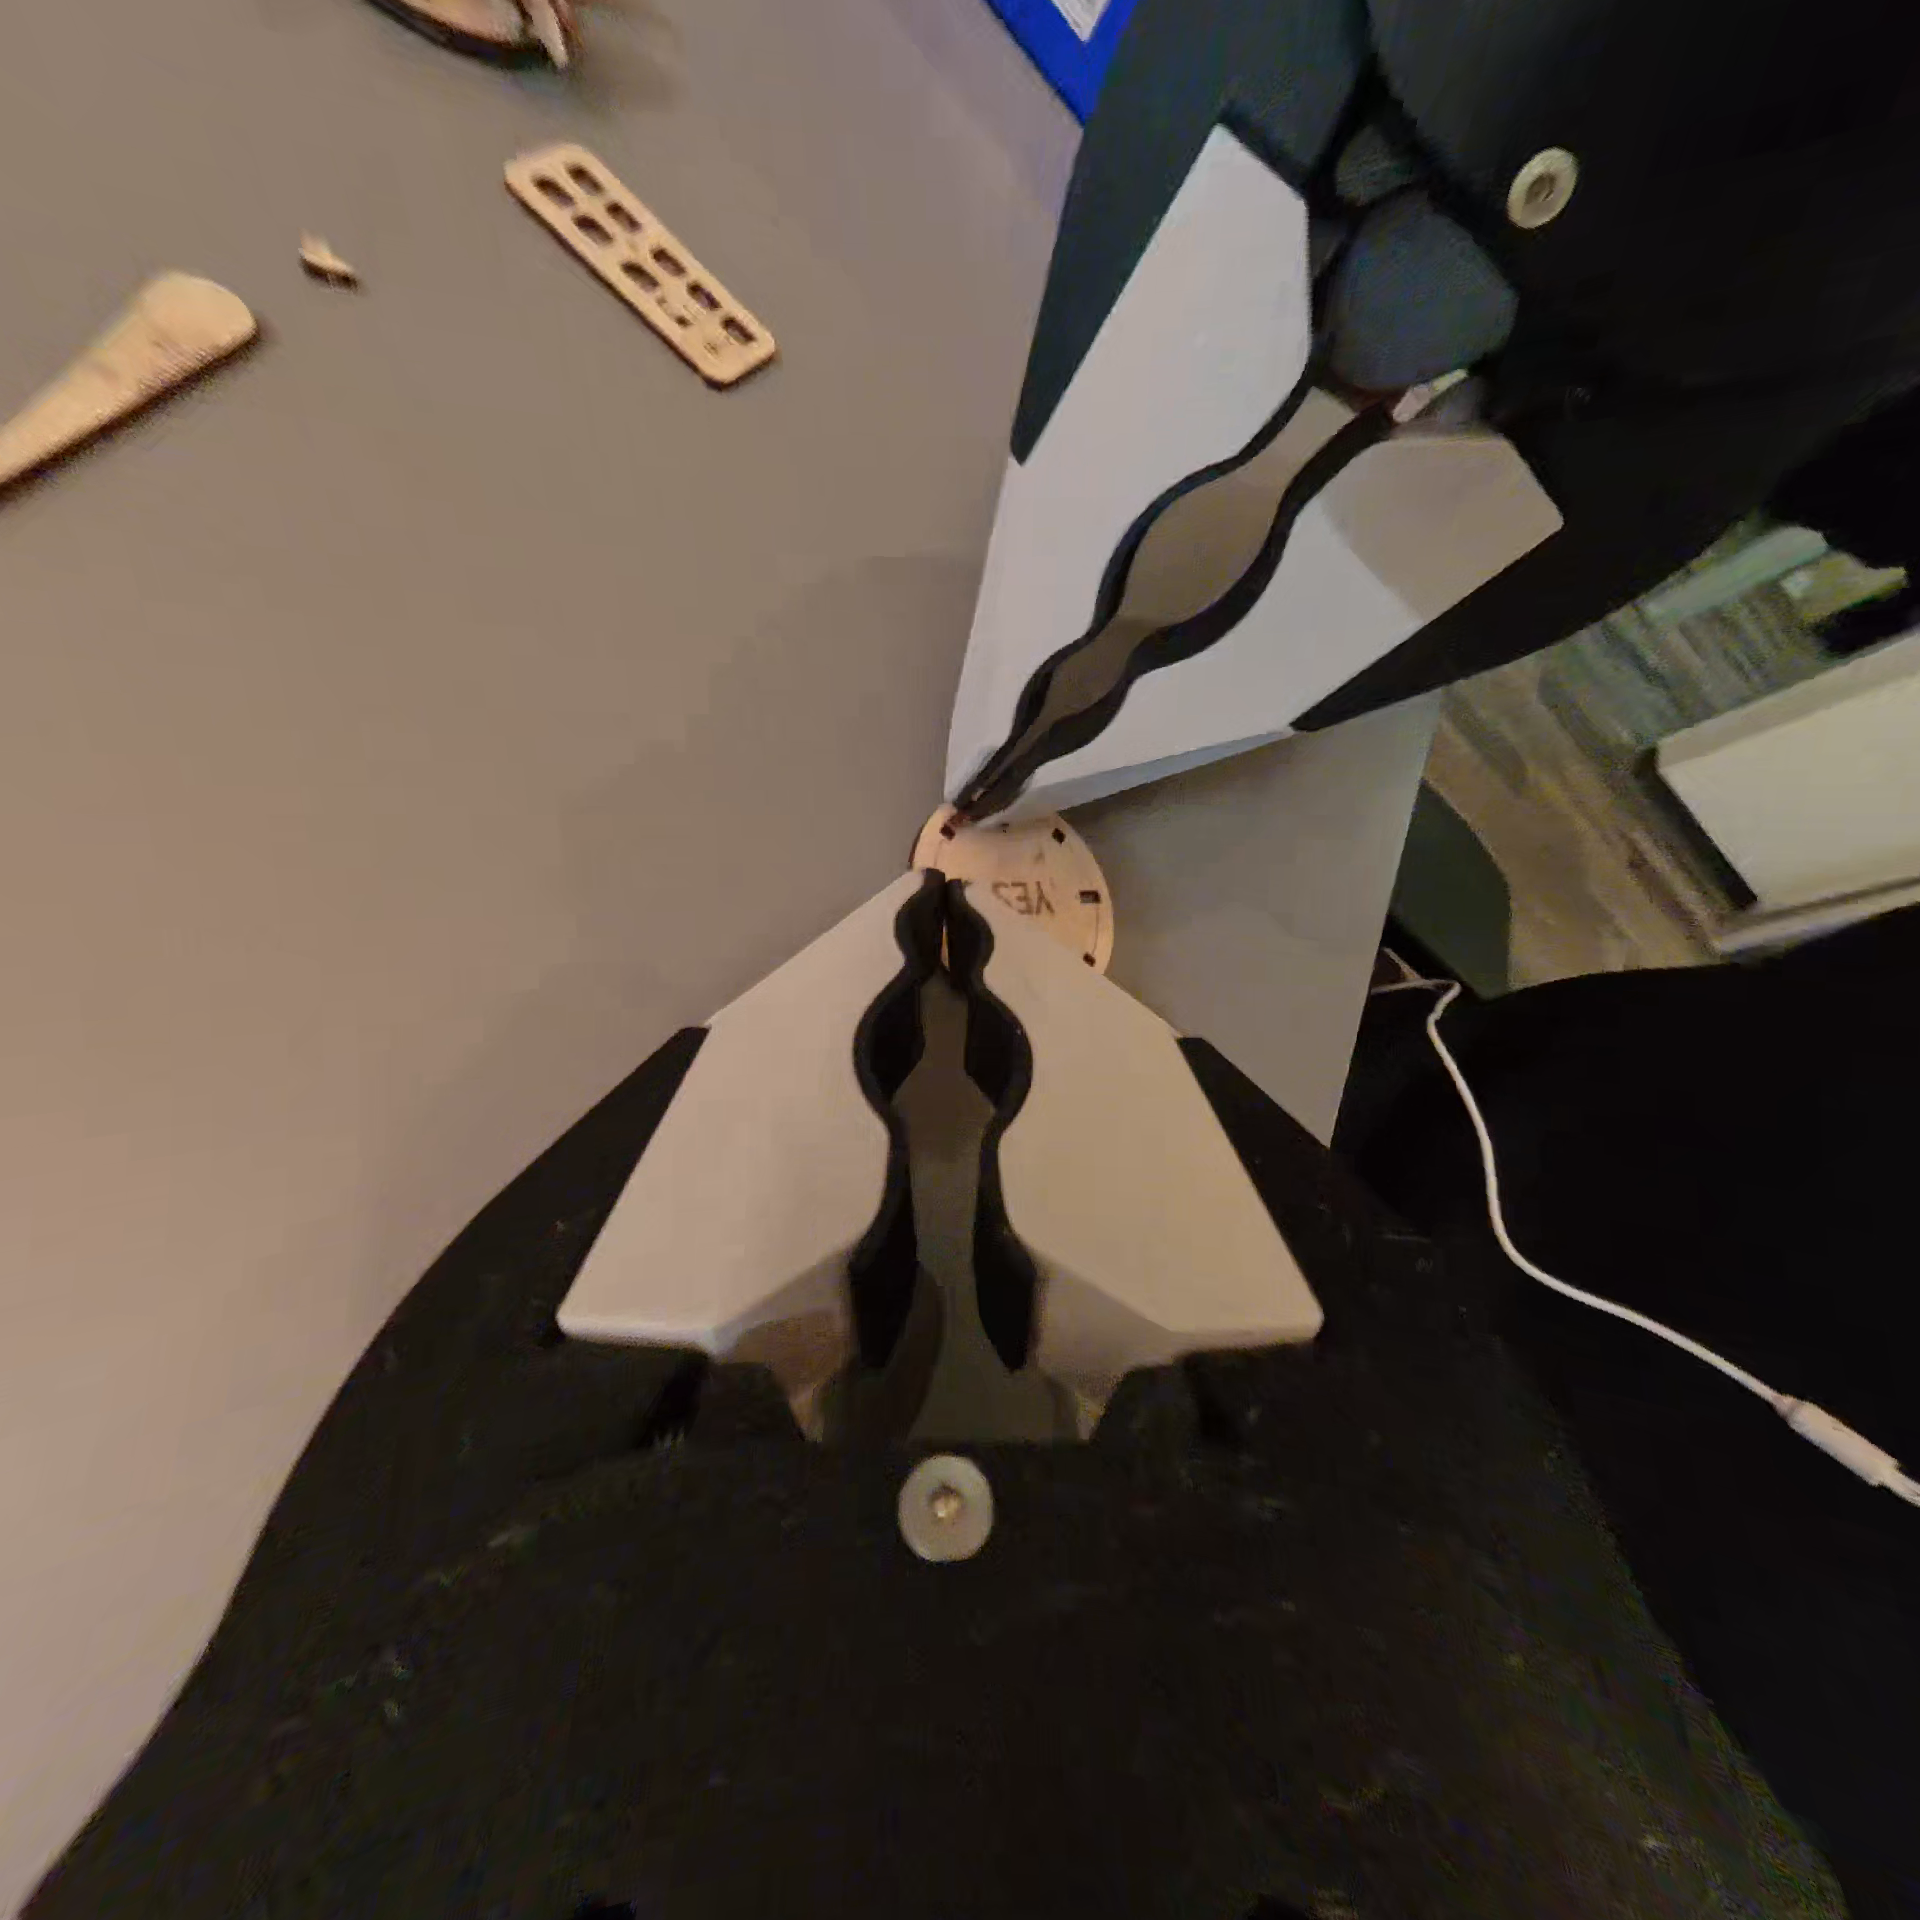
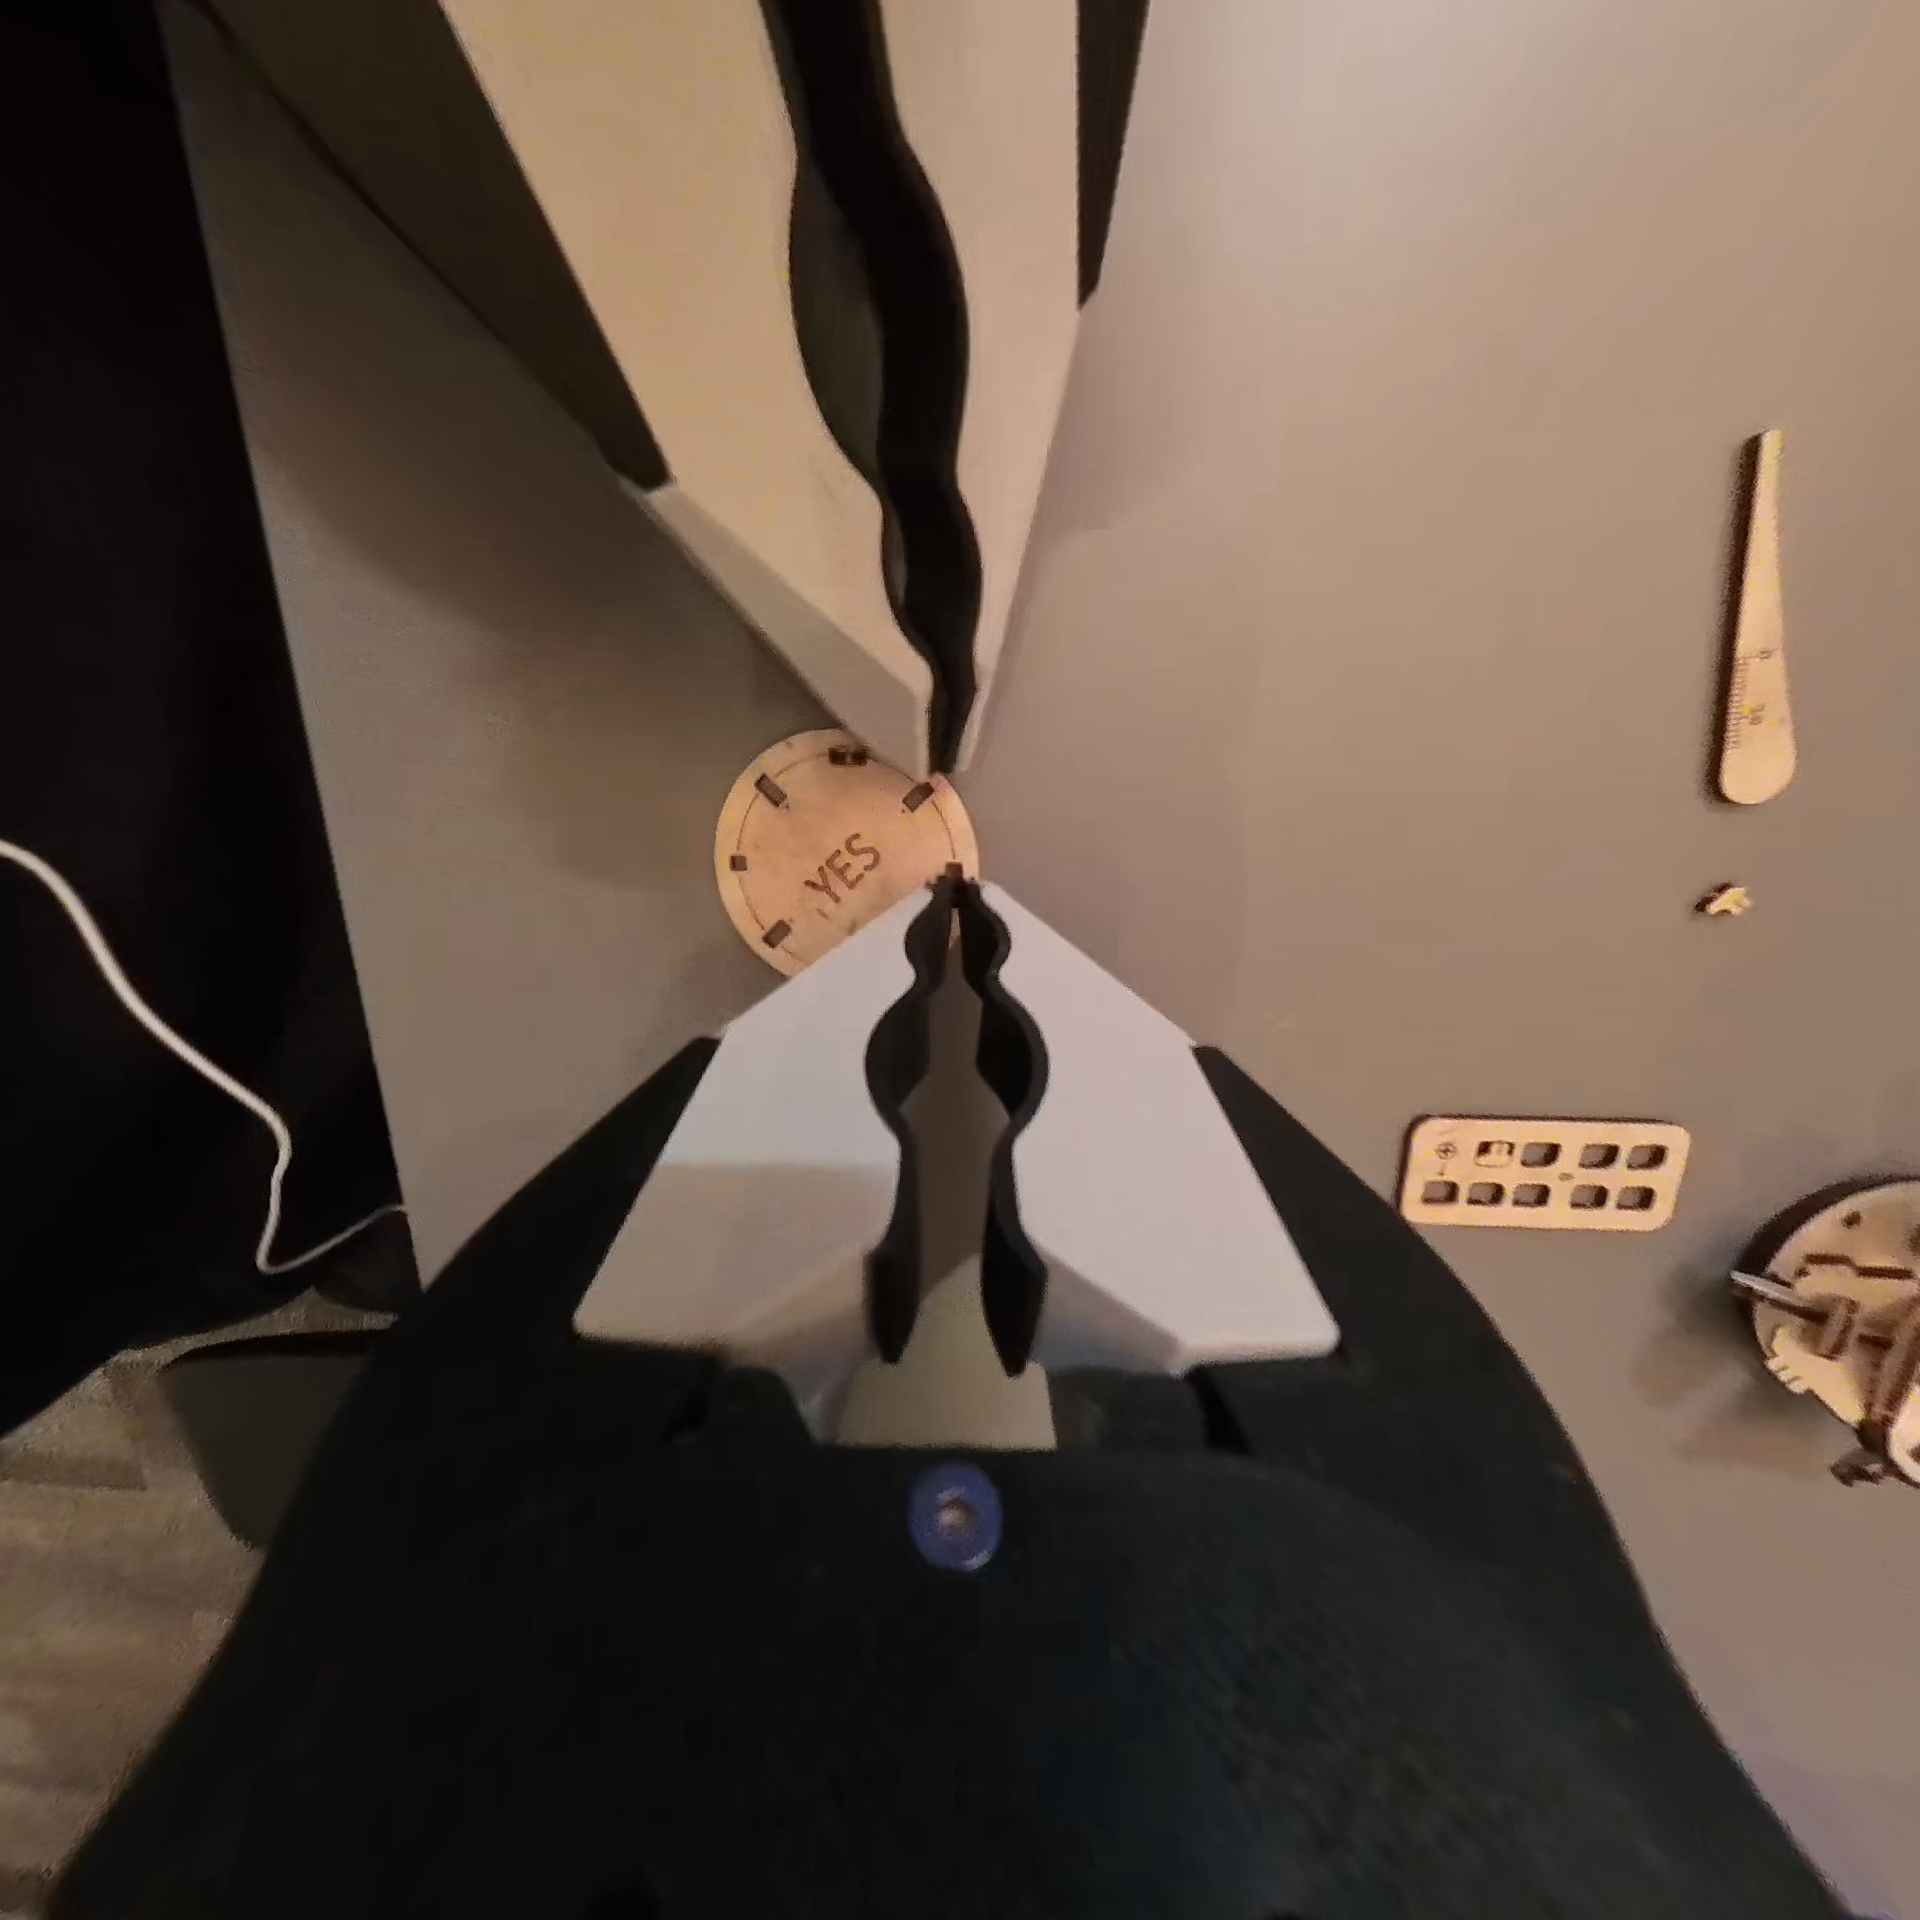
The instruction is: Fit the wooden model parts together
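Observation:
A round wooden disc (image 1: 1039, 883) with small slots round its rim lies flat near the edge of the grey table (image 1: 520, 727). My left gripper (image 1: 940, 883) is shut, with its tips on the disc's near rim. My right gripper (image 1: 961, 816) comes in from the upper right, also shut, and its tips touch the rim at a slot. In the right wrist view the disc (image 2: 831, 842) sits left of my right gripper (image 2: 951, 885), whose shut tips rest at a rim slot. My left gripper (image 2: 940, 769) meets the disc's far rim. Nothing shows clamped between either pair of pads.
A slotted wooden plate (image 1: 639, 265) (image 2: 1543, 1174), a tapered wooden piece (image 1: 125, 379) (image 2: 1756, 665) and a small chip (image 1: 327, 260) (image 2: 1725, 902) lie on the table. A part-built round model (image 2: 1839, 1340) sits at the right. A white cable (image 2: 208, 1039) hangs beyond the table edge. Both grippers' tips are close together, under 4 cm apart. Between my right fingertips and the slotted wooden plate (image 2: 1543, 1174) there is roughly 12 cm. It is also in sight in the left wrist view (image 1: 649, 262).

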Demonstrator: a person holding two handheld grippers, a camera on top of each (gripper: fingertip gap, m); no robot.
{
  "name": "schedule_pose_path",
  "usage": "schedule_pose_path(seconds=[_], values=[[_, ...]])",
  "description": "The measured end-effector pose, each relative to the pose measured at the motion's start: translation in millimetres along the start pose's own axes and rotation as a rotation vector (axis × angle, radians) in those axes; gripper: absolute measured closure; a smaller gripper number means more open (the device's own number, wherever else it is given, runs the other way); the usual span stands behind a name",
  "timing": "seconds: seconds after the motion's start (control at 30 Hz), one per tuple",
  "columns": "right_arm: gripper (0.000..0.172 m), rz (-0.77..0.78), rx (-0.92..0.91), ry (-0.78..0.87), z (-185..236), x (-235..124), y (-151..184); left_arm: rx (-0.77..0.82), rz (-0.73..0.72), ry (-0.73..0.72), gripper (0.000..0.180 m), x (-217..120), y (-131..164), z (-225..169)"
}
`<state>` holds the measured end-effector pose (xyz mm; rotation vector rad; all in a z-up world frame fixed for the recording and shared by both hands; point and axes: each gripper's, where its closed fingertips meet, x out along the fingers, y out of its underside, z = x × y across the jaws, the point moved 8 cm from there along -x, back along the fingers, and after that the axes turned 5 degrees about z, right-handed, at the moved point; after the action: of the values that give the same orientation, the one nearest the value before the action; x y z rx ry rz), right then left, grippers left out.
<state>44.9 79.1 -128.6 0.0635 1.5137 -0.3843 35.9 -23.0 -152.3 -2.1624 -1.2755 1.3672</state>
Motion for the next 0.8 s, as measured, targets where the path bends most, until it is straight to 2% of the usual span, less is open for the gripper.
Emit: schedule_pose_path(seconds=[0.17, 0.33, 0.8], values=[[0.172, 0.081, 0.004, 0.017, 0, -4, -4, 0.032, 0.085, -0.002, 0.18, 9, 3, -3], [0.172, 0.12, 0.03, 0.005, 0, -5, -9, -0.066, 0.076, 0.093, 0.18, 8, 3, 4], [0.172, 0.207, 0.088, 0.035, 7, 2, -14, -0.109, 0.073, 0.126, 0.18, 8, 3, 7]])
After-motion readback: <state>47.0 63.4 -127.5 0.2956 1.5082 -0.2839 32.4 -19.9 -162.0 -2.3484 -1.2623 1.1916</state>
